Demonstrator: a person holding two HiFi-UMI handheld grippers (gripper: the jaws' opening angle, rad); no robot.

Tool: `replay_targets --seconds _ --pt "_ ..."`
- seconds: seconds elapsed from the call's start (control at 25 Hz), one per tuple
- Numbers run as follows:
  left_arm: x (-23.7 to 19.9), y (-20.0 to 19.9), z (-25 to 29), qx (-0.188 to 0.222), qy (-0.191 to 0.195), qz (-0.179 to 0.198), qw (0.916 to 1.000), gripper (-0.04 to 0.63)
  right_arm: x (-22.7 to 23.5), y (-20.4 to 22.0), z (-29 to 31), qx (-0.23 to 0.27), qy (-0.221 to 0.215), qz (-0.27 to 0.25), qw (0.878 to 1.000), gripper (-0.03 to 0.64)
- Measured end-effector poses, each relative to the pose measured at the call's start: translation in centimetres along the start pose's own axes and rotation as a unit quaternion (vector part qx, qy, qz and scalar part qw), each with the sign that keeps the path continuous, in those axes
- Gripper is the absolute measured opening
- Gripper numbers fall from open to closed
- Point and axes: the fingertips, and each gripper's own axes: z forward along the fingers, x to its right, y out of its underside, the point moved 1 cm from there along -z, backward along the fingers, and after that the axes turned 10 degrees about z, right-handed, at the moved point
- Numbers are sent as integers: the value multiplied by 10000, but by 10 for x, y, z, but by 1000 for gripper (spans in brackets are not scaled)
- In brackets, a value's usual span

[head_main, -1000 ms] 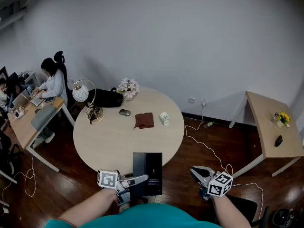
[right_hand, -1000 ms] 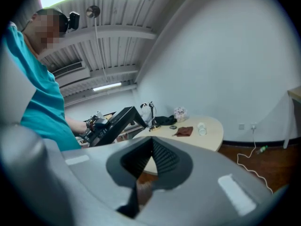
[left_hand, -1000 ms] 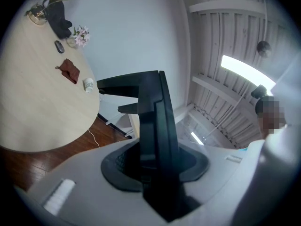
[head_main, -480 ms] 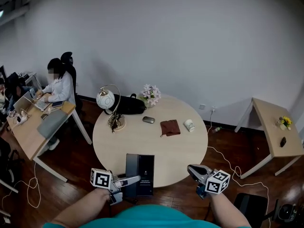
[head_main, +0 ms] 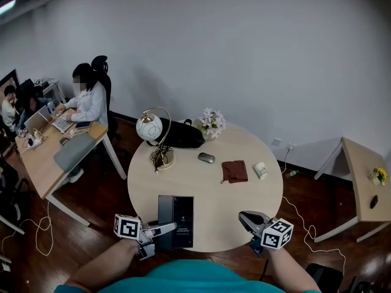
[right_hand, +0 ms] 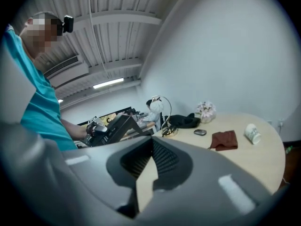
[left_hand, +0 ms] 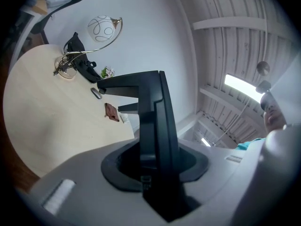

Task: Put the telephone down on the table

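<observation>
The telephone (head_main: 177,215), a flat black slab, hangs over the near edge of the round wooden table (head_main: 244,206). My left gripper (head_main: 170,228) is shut on its near left side and holds it about level. In the left gripper view the telephone (left_hand: 157,121) stands edge-on between the jaws and hides much of the table. My right gripper (head_main: 247,218) hovers at the table's near right edge, open a little, with nothing between its jaws. In the right gripper view the telephone (right_hand: 115,126) shows at the left, still in the left gripper.
On the far half of the table stand a globe lamp (head_main: 150,127), a black bag (head_main: 183,135), flowers (head_main: 211,121), a grey mouse (head_main: 206,157), a brown cloth (head_main: 234,171) and a white cup (head_main: 261,170). People sit at a desk (head_main: 43,157) on the left. A side table (head_main: 360,163) stands at the right.
Both grippers have travelled sideways with me along the table's near side, so the table now sits further right in the picture. The left gripper's hold on the telephone is unchanged.
</observation>
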Motion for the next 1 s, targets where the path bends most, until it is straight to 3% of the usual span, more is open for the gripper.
replay_targets --seconds 0.12,0.28,0.4,1.0 --pt "-20 -11 20 54 -79 -103 9999 175 18 -4 14 -183 -189 -116 9996 2" --pt "-41 -33 57 55 9 168 9998 175 42 -19 31 -322 -417 -268 9983 2" --pt "-58 -37 77 -3 36 -53 10000 175 58 -24 46 -367 -387 -296 9981 2" --pt "-201 -97 141 -1236 604 -179 9903 175 133 -19 148 -294 754 285 9963 2"
